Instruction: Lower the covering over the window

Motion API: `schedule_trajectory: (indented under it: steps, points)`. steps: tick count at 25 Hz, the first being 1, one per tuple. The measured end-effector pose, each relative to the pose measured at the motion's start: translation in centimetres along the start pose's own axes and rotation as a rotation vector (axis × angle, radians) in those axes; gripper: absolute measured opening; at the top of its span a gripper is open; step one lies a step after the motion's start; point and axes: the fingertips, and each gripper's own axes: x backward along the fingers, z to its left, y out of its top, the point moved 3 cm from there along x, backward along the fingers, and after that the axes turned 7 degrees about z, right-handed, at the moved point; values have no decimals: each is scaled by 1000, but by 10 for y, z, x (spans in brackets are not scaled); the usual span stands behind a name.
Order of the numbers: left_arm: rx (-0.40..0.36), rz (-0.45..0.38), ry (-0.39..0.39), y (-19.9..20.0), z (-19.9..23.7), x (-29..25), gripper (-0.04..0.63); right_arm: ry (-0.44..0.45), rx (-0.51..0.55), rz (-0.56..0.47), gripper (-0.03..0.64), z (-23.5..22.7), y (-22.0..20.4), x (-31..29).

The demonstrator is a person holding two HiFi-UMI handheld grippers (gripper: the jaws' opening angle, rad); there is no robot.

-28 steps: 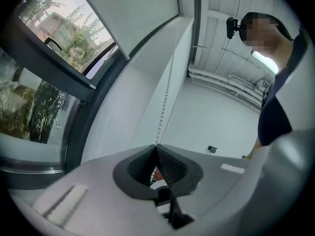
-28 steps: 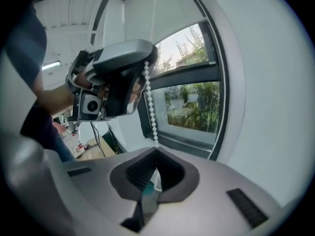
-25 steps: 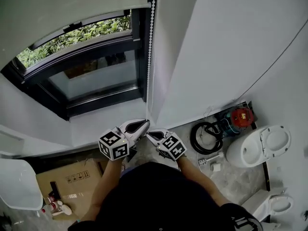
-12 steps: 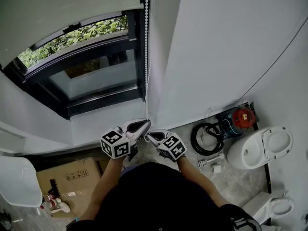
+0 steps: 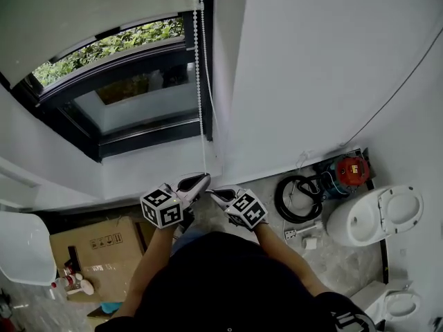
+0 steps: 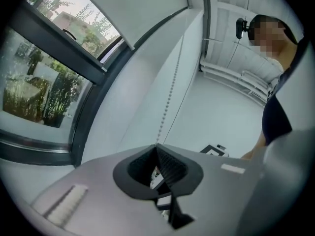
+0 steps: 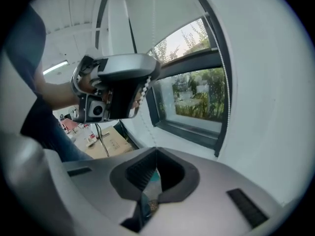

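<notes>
White walls (image 5: 311, 68) close round us, with the dark-framed window (image 5: 131, 109) ahead and the blind (image 5: 90, 16) covering only its top, so we judge most of the lowering is still to do. Down the frame's right side hangs the chain (image 5: 199, 81) that drives the blind, which is why both claws meet at its lower end. Our left claw (image 5: 204, 178) is pinched tight on the beads. Our right claw (image 5: 210, 193), just beside it, is closed too, apparently on the strand below.
</notes>
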Motion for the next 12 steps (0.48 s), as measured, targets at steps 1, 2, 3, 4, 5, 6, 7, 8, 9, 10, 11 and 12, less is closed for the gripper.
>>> schedule_trajectory:
  steps: [1, 2, 3, 4, 5, 6, 7, 8, 9, 10, 11, 12]
  points:
    - [7, -6, 6, -1, 0, 2, 11, 4, 3, 0, 12, 2, 0, 1]
    - [15, -8, 13, -5, -1, 3, 11, 7, 7, 0, 12, 5, 0, 2]
    - [18, 5, 22, -11, -2, 3, 11, 11, 12, -1, 12, 7, -1, 3]
    - [14, 33, 32, -19, -2, 2, 11, 14, 16, -4, 12, 8, 0, 4]
    - [12, 60, 40, -29, -2, 0, 11, 15, 20, -7, 12, 9, 0, 5]
    - [21, 70, 43, -38, -1, -1, 11, 15, 23, -11, 12, 10, 1, 6]
    - [39, 65, 44, -43, 0, 0, 11, 16, 26, -12, 12, 10, 2, 7]
    - [52, 57, 47, -46, 0, 1, 11, 19, 32, -13, 12, 11, 2, 8]
    - [51, 55, 55, -47, 1, 3, 11, 25, 40, -13, 13, 12, 3, 9]
    - [44, 58, 66, -46, 2, 4, 11, 33, 48, -13, 13, 14, 5, 11]
    - [39, 58, 76, -45, 5, 5, 11, 39, 56, -17, 14, 15, 7, 14]
    - [42, 53, 85, -44, 7, 6, 11, 40, 61, -25, 14, 16, 10, 17]
